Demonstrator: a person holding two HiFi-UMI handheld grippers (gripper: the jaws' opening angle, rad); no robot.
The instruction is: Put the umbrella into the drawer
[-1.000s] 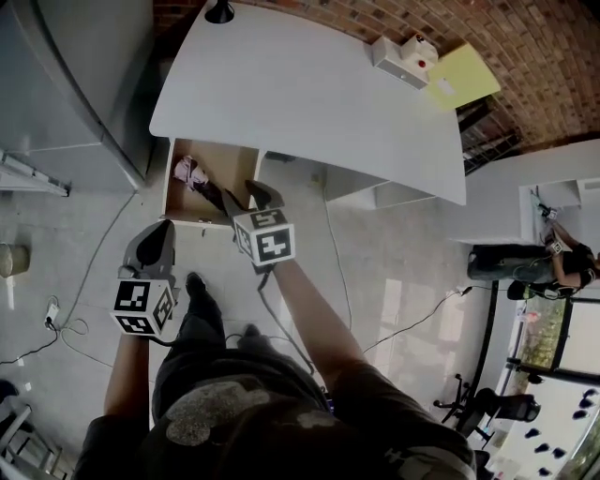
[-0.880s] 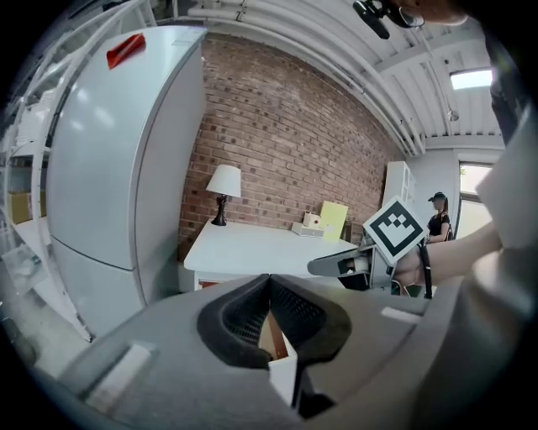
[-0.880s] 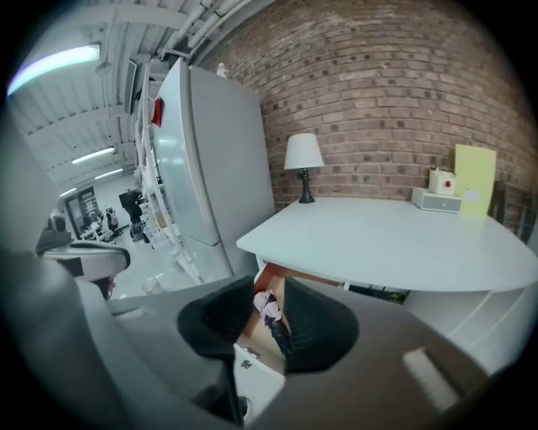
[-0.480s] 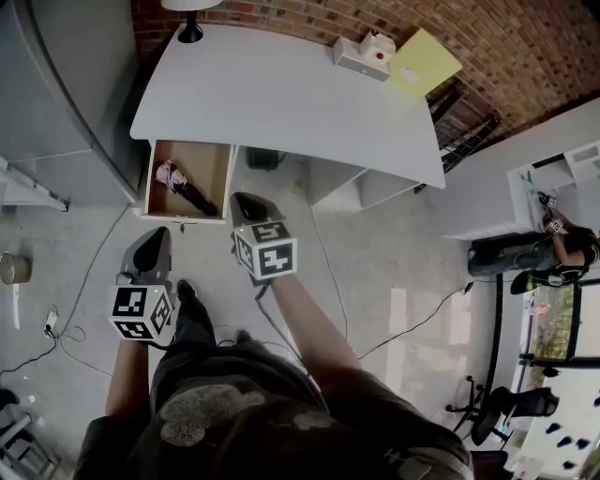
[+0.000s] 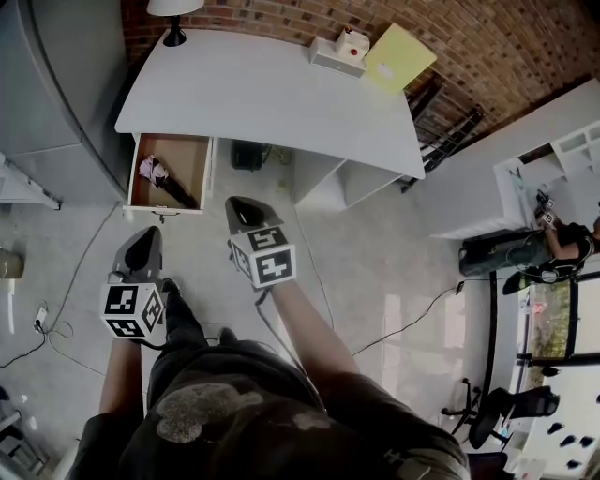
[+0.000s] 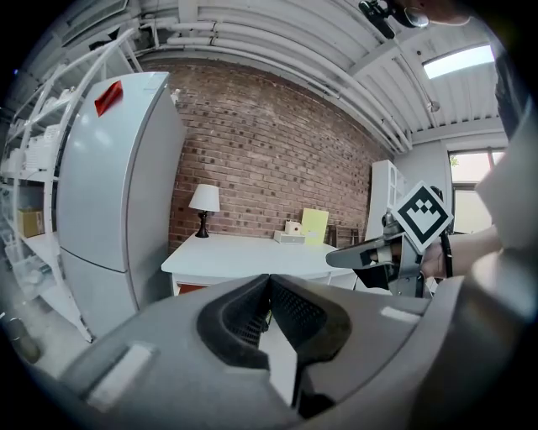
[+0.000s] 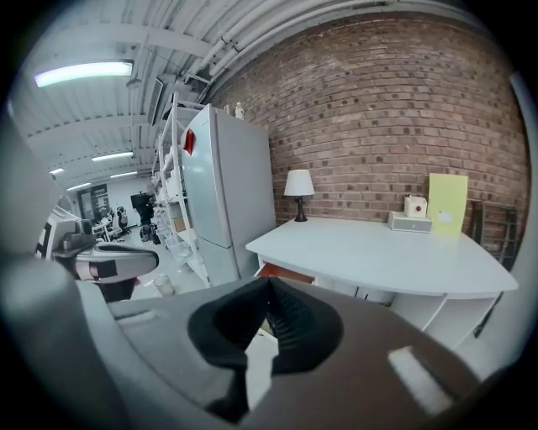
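Desk [image 5: 272, 94] stands against the brick wall [image 5: 272, 17], fridge [image 5: 47, 84] to its left. Lamp [image 5: 173, 14] sits on the desk's back-left corner. Small box [image 5: 339, 52] and sheet [image 5: 398, 56] are side by side at back right. Drawer [image 5: 202, 169] is out under the desk's left end, umbrella [image 5: 164, 183] lying inside. Left gripper [image 5: 142, 248] and right gripper [image 5: 246, 214] are in front of the drawer, clear of it. Cable [image 5: 412, 319] is on the floor to the right.

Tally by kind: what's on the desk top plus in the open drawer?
lamp: 1
white box: 1
small white-and-red item: 1
yellow sheet: 1
umbrella, in the drawer: 1
Total: 5
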